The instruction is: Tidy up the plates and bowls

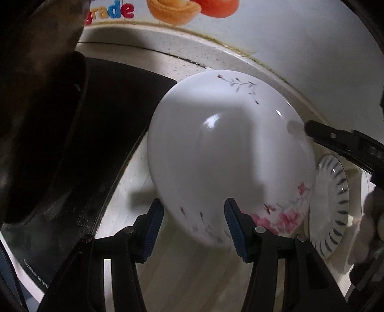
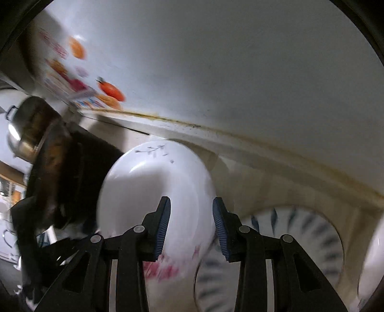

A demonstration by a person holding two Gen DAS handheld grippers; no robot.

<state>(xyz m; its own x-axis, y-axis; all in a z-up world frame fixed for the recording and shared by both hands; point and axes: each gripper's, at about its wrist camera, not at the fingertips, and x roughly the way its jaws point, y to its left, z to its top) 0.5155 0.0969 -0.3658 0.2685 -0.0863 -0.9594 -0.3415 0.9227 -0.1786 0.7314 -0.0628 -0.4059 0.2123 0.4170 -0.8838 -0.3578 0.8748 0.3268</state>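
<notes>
While both pairs of tongs point steeply down at the counter, neither one pinches anything.

Left gripper (image 1: 192, 228): blue ribbed pads (image 1: 153, 230) set apart, nothing pressed between them. The near rim of the floral plate lies under the gap and the right pad overlaps it in view; whether any pad touches the plate cannot be told.

Right gripper (image 2: 191, 223): blue pads (image 2: 163, 223) likewise apart, gap clear, the floral plate seen through it from above. In the left wrist view, one black finger (image 1: 340, 139) of this gripper reaches in from the right, its tip at the plate's right edge; contact cannot be told.

Floral plate (image 1: 228, 156): large, white, glossy; pink blossoms on the near right rim, thin grey sprigs on the far rim. It rests on the pale counter (image 1: 148, 48), partly overlapping the dark cooktop.

Striped plate (image 1: 333, 206): white with dark radial strokes round the rim, just right of the floral plate, its left edge tucked under it. The right wrist view shows it blurred (image 2: 300, 230).

Third white dish (image 2: 372, 254): far right edge of the right wrist view, only a sliver visible.

Cooktop (image 1: 115, 100): black, flat, to the left.

Wok (image 1: 36, 96): dark, large, on the cooktop, filling the left side.

Metal pot (image 2: 26, 129): shiny, beyond the wok, far left.

Wall (image 2: 240, 72): white, behind the counter, with a colourful fruit sticker (image 1: 172, 9).
</notes>
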